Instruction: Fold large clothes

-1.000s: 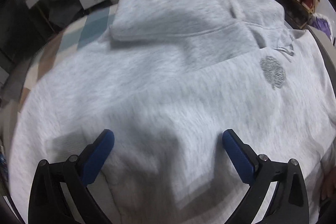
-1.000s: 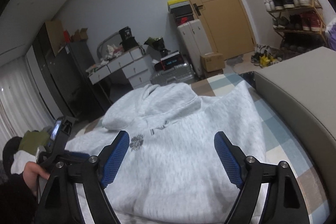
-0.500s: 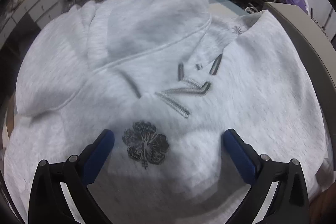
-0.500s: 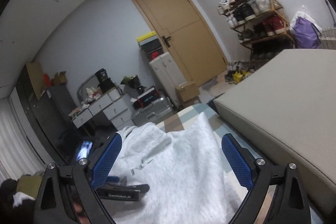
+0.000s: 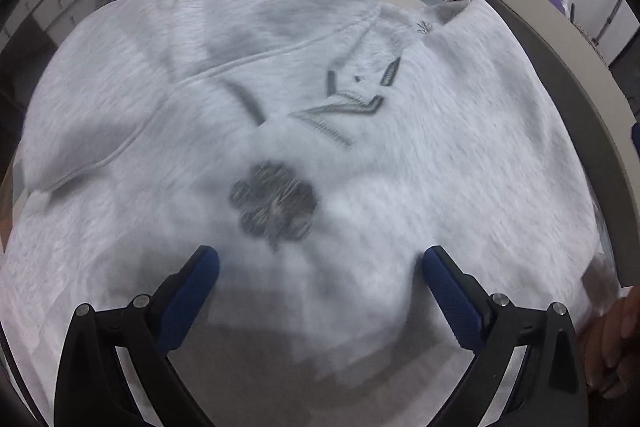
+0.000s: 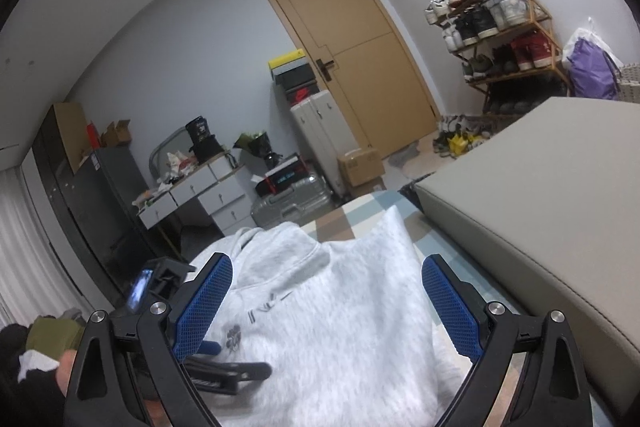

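We are holding the left gripper point(image 5: 320, 267) spread wide above the grey hoodie point(image 5: 400, 167), grasping nothing. We have just been opening the right gripper point(image 6: 326, 285); it is gaping empty.

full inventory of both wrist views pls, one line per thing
hoodie: 1, light grey, dark flower print, spread on bed
bed cover: 1, checked blue and tan, under hoodie
headboard: 1, beige, right of hoodie
door: 1, tan, back wall
shoe rack: 1, wooden, full of shoes, beside door
suitcase: 1, silver, on floor
drawer desk: 1, white, cluttered
left gripper: blue pads, open, above hoodie
right gripper: blue pads, open, empty
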